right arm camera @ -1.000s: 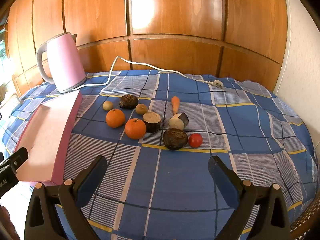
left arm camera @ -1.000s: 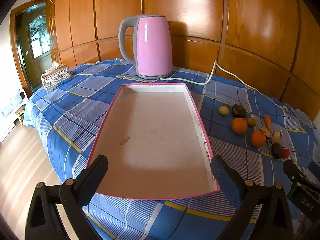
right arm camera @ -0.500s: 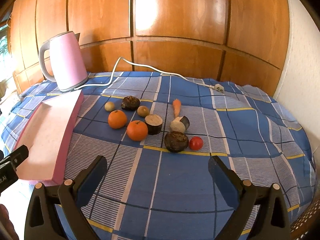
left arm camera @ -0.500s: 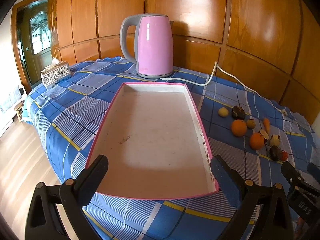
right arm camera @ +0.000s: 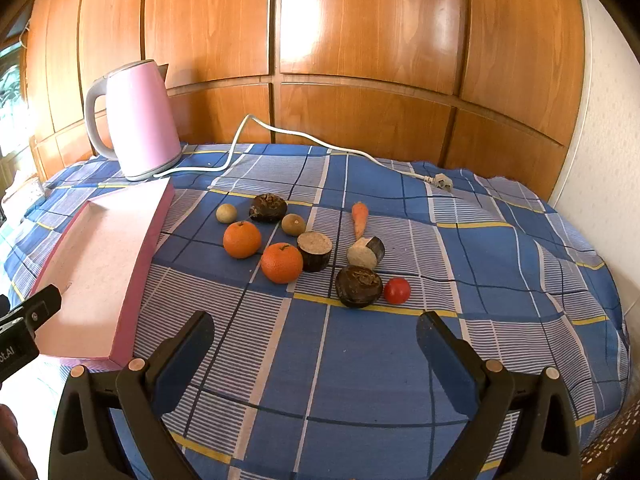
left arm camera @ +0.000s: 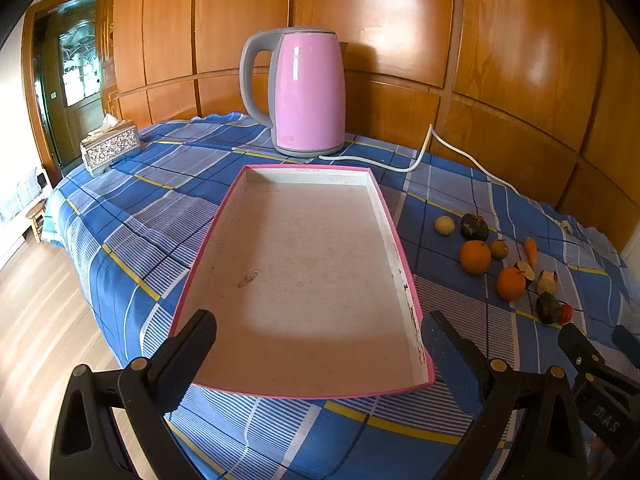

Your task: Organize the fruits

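Note:
A pink-rimmed empty tray (left arm camera: 400, 248) lies on the blue checked cloth; it also shows at the left of the right wrist view (right arm camera: 140, 264). Right of it lie two oranges (right arm camera: 242, 239) (right arm camera: 281, 262), a small tomato (right arm camera: 397, 290), a carrot (right arm camera: 359, 215), two small yellowish round fruits (right arm camera: 226, 213) (right arm camera: 293, 224) and several dark brown pieces (right arm camera: 358, 286). The same group shows in the left wrist view (left arm camera: 475, 256). My left gripper (left arm camera: 316, 352) is open and empty over the tray's near edge. My right gripper (right arm camera: 314, 354) is open and empty, in front of the fruit.
A pink kettle (left arm camera: 306, 90) stands behind the tray, its white cord (right arm camera: 304, 136) and plug (right arm camera: 440, 179) trailing across the cloth behind the fruit. A tissue box (left arm camera: 110, 148) sits at the far left. Wooden panels form the back wall. The table edge drops to wooden floor at left.
Both grippers have pulled back and lifted slightly, so the tray and fruit look a little farther away. Nothing on the table has moved.

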`<act>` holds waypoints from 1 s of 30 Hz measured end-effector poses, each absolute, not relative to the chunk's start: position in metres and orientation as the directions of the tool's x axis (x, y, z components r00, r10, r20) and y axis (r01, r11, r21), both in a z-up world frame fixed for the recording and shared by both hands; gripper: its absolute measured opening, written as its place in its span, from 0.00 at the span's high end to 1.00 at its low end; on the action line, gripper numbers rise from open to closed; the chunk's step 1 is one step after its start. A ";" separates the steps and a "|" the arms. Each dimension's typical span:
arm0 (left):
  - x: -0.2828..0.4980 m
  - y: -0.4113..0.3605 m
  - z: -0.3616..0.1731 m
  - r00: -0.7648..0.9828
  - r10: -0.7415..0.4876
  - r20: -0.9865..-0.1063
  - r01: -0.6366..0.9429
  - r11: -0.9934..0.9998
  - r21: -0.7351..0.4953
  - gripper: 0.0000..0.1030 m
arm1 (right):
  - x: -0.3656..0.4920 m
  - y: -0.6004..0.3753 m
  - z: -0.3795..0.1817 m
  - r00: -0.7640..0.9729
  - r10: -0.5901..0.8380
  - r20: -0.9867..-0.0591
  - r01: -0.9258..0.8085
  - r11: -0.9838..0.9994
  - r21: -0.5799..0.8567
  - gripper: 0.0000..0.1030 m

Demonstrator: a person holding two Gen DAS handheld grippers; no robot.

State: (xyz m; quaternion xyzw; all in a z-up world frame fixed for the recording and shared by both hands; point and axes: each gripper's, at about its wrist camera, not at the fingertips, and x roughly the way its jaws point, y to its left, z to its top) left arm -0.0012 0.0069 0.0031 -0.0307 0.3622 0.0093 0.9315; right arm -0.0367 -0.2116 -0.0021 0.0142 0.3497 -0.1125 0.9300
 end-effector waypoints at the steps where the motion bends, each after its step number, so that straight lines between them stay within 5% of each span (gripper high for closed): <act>1: -0.001 0.007 0.003 0.737 -0.005 -0.676 -0.039 0.998 -0.050 0.00 | -0.037 -0.212 -0.002 0.731 -0.200 -0.653 0.219 0.974 -0.053 0.00; 30: -0.003 -0.015 0.003 0.730 -0.009 -0.683 0.014 1.000 0.002 0.00 | -0.037 -0.229 -0.003 0.746 -0.179 -0.642 0.229 0.973 -0.006 0.00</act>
